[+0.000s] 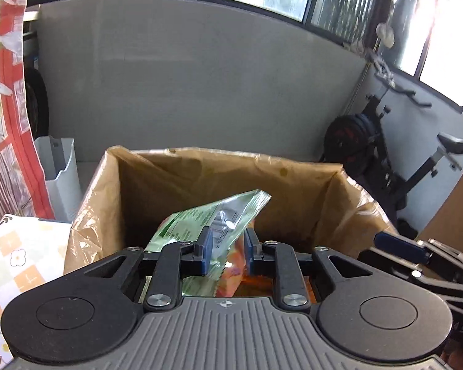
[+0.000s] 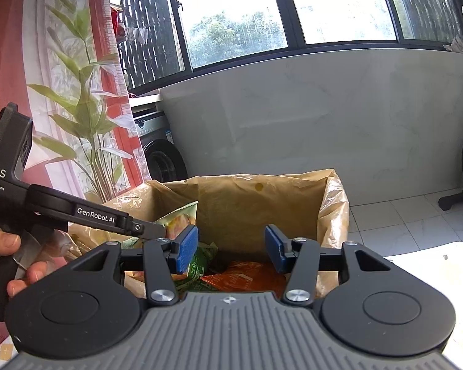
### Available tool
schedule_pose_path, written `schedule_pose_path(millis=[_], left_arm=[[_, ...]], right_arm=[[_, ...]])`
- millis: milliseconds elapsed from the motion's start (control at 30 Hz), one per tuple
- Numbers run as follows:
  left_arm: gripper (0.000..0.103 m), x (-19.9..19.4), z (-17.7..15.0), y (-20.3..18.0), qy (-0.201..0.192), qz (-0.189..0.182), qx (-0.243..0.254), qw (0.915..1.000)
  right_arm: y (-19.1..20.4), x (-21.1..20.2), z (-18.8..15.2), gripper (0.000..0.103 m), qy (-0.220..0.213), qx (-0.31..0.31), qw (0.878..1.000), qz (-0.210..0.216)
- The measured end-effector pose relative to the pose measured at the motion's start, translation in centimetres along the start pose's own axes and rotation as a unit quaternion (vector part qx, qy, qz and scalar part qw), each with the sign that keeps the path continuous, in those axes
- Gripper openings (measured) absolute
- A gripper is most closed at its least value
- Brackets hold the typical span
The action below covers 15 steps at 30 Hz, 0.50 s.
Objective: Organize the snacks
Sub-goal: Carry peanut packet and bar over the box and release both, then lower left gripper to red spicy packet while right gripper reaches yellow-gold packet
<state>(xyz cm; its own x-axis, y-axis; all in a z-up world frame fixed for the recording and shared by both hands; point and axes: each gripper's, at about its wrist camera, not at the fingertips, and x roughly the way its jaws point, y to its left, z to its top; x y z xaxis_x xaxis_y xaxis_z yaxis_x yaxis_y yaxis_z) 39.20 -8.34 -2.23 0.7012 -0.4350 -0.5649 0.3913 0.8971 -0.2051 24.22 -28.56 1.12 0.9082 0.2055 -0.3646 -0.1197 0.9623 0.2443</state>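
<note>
Snack sorting looks partly done. A green snack packet (image 1: 213, 225) is clamped between the nearly closed pads of the left gripper (image 1: 227, 248), held above the open mouth of the bag-lined box (image 1: 200, 166). From the right wrist view, more packets are already inside: an orange one (image 2: 247, 277) and a green one (image 2: 197, 265) on the bottom, near side. How many snacks are left outside cannot be told; none are seen on the patterned cloth (image 1: 18, 256) at the near left.

The right gripper (image 2: 231, 248) is held part open over the near rim with nothing between its pads. Only its blue tip is seen at the right edge of the left view.

Edges and room:
- The held packet sits inside the rim line, toward the near left; its top corner rises close to far-rim height.
- The liner (image 2: 333, 203) is loose and crinkled at the right wall, so snagging there is judged likely if that side is brushed.
- Middle and far part of the box look open, enough for a drop.
- The two grippers are close together at the near rim; clearance between them is judged tight.
- Beyond the box only wall and floor are seen, well apart.
</note>
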Motion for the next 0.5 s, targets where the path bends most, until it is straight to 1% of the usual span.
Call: schedule_pose_path(millis=[33, 67, 133, 300, 400, 500], left_arm=[[0.038, -1.3, 0.0, -0.1, -0.022, -0.01, -0.008, 0.9997], [0.044, -2.4, -0.1, -0.1, -0.036, -0.012, -0.011, 0.9992], [0.045, -4.7, -0.5, -0.3, -0.055, -0.004, -0.003, 0.9985], [0.045, -9.3, -2.2, 0.0, -0.073, 0.026, 0.019, 0.9968], [0.045, -11.5, -4.2, 0.8, -0.09, 0.043, 0.013, 0.9949], [0.045, -12.0, -5.8, 2.1, -0.082, 0.066, -0.002, 0.9944]], right_arm=[[0.1, -0.5, 0.0, 0.052, -0.002, -0.003, 1.0, -0.002], [0.2, -1.1, 0.0, 0.052, -0.003, -0.007, 1.0, -0.006], [0.5, -2.1, -0.1, 0.052, -0.004, -0.006, 1.0, -0.01], [1.3, -4.2, -1.3, 0.052, -0.009, -0.01, 1.0, -0.021], [1.6, -5.2, -2.6, 0.052, -0.006, -0.023, 0.999, -0.029], [1.8, -6.1, -3.9, 0.052, -0.012, -0.032, 0.999, -0.036]])
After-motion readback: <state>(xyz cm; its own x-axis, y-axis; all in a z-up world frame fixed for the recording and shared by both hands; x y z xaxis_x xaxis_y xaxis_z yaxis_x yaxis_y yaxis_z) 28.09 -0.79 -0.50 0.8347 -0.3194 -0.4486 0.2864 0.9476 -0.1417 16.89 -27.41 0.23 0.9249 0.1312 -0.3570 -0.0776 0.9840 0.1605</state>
